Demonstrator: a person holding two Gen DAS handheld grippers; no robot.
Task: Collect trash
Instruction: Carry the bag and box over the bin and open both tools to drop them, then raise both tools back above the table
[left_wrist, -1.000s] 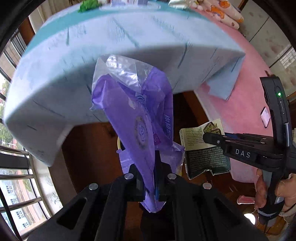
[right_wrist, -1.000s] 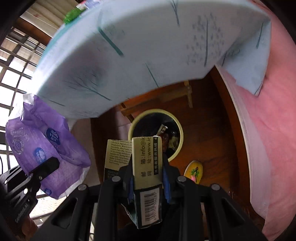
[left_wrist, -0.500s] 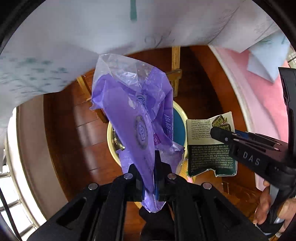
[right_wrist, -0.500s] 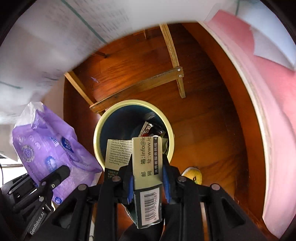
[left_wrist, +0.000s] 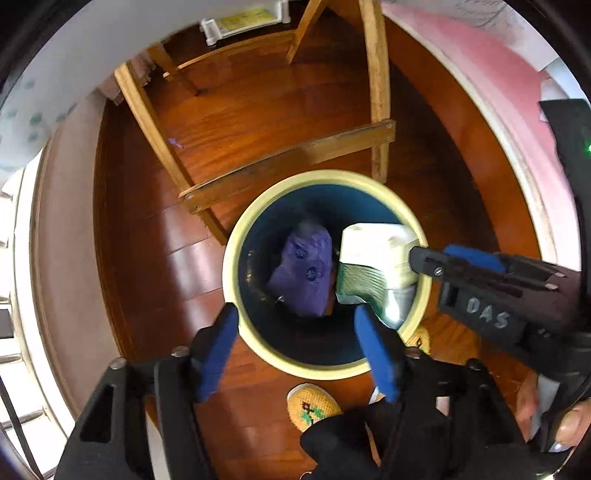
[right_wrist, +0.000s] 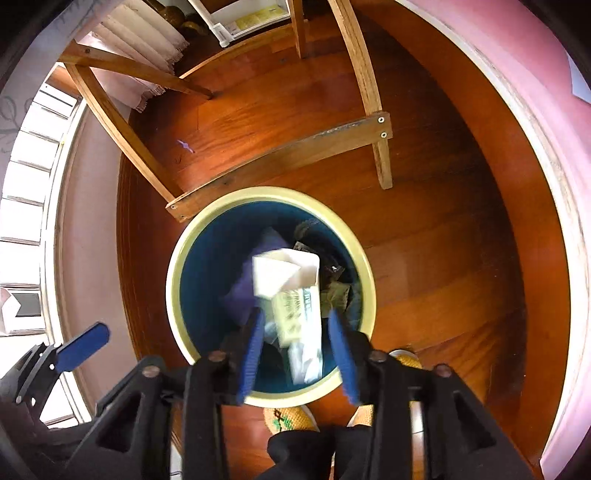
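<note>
A round bin with a cream rim (left_wrist: 236, 236) (right_wrist: 173, 273) and dark blue inside stands on the wooden floor below both grippers. My left gripper (left_wrist: 295, 339) is open above its near rim; the purple plastic bag (left_wrist: 304, 275) lies inside the bin. My right gripper (right_wrist: 297, 339) is open over the bin, and the green and white carton (right_wrist: 291, 295) (left_wrist: 369, 266) drops blurred between its fingers into the bin. The right gripper also shows in the left wrist view (left_wrist: 424, 258), beside the carton.
A wooden chair frame (left_wrist: 288, 162) (right_wrist: 280, 155) stands just behind the bin. A pink bed edge (left_wrist: 517, 110) (right_wrist: 535, 110) runs along the right. Yellow slippers (left_wrist: 314, 406) (right_wrist: 288, 417) are at the bin's near side. A wall and window are on the left.
Both grippers tilted down over the bin and opened. The purple bag fell from the left gripper into the bin; the carton has left the right gripper and is falling.
</note>
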